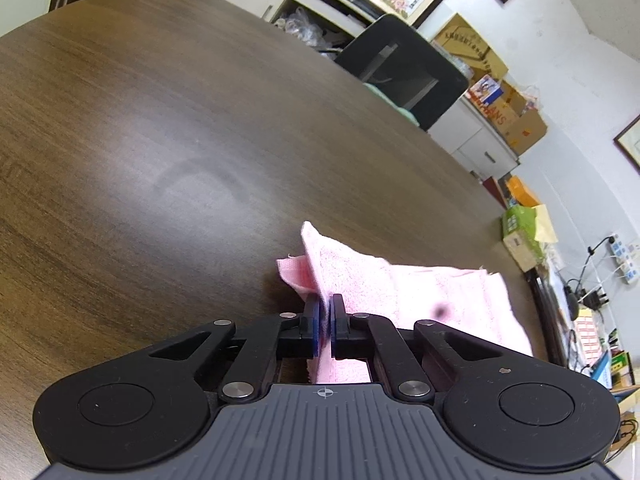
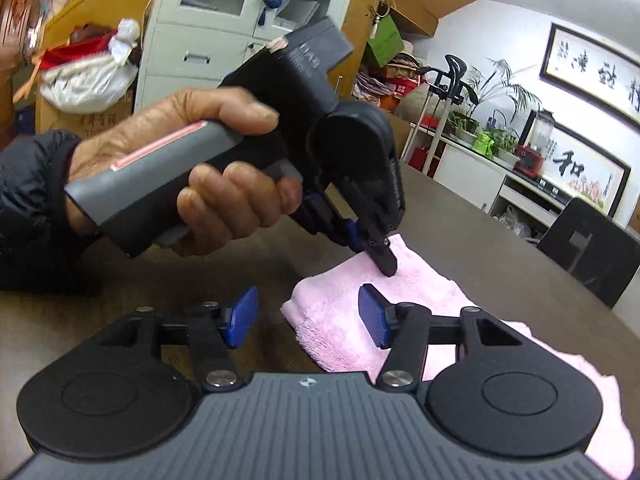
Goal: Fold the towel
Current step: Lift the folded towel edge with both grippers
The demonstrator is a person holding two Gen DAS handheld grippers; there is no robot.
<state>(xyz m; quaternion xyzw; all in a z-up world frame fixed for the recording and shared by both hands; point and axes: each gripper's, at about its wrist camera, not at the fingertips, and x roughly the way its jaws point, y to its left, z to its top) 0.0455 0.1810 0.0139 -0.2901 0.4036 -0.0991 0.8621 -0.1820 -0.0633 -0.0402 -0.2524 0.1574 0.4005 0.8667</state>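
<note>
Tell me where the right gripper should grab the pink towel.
Take the towel at its near folded corner, which sits between the open right gripper fingers. Come in low from the near side: the layers stack thick there, and the left gripper is pinching the far corner.

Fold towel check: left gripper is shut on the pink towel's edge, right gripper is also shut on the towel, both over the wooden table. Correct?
Wrong on the right gripper: the right wrist view shows its blue pads apart, over the pink towel but not pinching it. The rest holds: the left gripper is shut on the towel's edge, over the wooden table.
</note>
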